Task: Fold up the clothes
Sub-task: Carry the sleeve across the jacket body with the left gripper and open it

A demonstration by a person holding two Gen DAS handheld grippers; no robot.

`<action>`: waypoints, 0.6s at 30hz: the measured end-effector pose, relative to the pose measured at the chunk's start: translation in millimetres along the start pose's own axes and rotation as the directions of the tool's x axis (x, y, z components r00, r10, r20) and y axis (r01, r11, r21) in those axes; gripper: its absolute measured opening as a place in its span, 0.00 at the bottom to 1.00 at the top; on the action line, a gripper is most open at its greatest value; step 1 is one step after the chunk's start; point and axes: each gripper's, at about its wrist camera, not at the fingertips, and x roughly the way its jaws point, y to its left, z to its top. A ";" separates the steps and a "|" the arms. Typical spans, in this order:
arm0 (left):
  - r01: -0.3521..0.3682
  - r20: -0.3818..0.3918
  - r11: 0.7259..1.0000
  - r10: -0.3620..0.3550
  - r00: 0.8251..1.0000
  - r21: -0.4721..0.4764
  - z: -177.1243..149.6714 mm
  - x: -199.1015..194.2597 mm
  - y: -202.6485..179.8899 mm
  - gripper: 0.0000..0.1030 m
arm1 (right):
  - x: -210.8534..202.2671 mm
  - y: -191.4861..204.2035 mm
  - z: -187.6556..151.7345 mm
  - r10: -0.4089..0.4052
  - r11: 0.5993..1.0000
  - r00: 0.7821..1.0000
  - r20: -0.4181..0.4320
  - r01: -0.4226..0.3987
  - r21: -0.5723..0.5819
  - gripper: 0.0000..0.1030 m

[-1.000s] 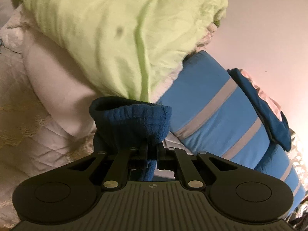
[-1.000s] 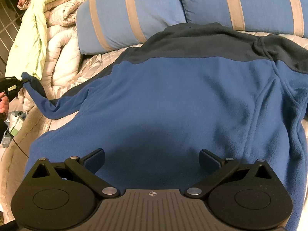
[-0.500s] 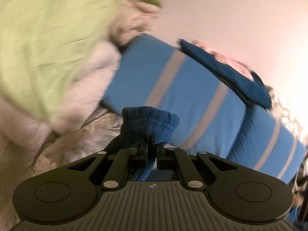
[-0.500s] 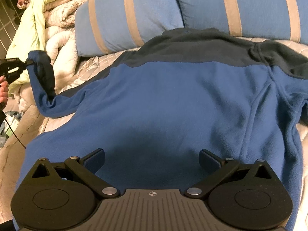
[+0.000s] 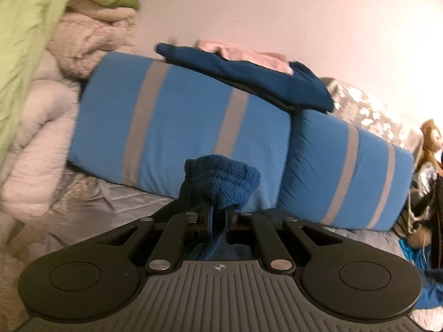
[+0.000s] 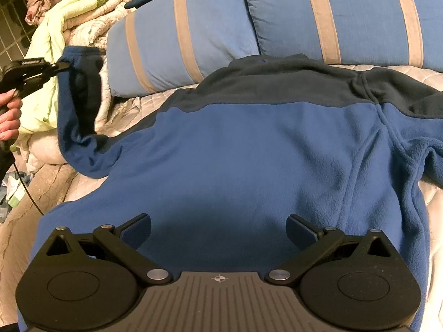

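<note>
Left wrist view shows your left gripper (image 5: 218, 215) clamped on the fleece cuff (image 5: 221, 182), lifted in front of the striped blue pillows (image 5: 180, 127). Your right gripper (image 6: 218, 227) hangs with its jaws spread wide and nothing between them, just above the blue fleece jacket (image 6: 249, 152), which lies flat on the quilted bedcover (image 6: 432, 193) directly ahead of it.
</note>
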 end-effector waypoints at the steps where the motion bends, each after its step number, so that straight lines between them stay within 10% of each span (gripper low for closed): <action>1: 0.008 -0.007 1.000 -0.008 1.000 0.009 -1.4 3.5 -6.3 0.07 | -0.4 -0.4 0.0 0.001 1.000 1.000 0.004 -0.001 0.002 1.00; 14: 0.175 -0.056 0.950 -0.166 0.985 0.259 -47.8 33.7 -140.5 0.09 | -0.3 -3.2 0.4 0.015 1.000 1.000 0.015 -0.015 0.018 1.00; 18: 0.307 -0.175 0.890 -0.262 0.949 0.335 -75.4 41.4 -181.1 0.41 | -2.0 -3.3 -0.3 0.009 1.000 1.000 0.022 -0.010 0.024 1.00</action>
